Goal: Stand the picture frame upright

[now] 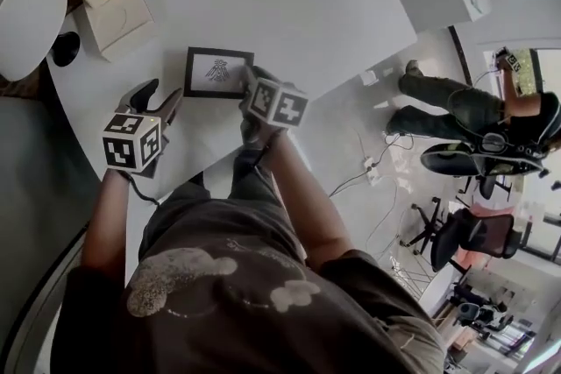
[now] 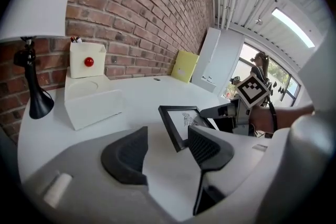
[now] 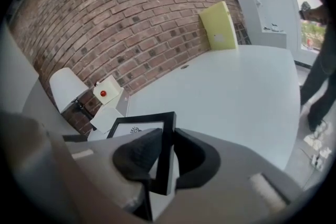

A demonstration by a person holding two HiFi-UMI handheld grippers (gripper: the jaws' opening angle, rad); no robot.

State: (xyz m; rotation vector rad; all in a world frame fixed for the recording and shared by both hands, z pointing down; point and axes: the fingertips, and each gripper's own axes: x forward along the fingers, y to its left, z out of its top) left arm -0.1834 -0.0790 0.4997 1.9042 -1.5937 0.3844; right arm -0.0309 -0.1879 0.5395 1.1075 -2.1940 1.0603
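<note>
Though hidden overhead, right gripper [image 3: 165,140] pinches frame [image 3: 144,117] (edge).

Head view: high above, facing steeply down on the curved white counter [image 1: 289,4]; the wearer's torso fills the lower part.
Left gripper view: rides the left hand-held gripper [image 1: 162,94], low over the counter, facing the red brick wall [image 2: 147,18], jaws close to the lens.
Right gripper view: on the right hand-held gripper [image 1: 252,88], same wall ahead.
All three share the black rectangular picture frame [image 1: 219,72], the white box with a red knob [image 1: 110,0] and the white-shaded lamp [image 1: 26,17].
</note>
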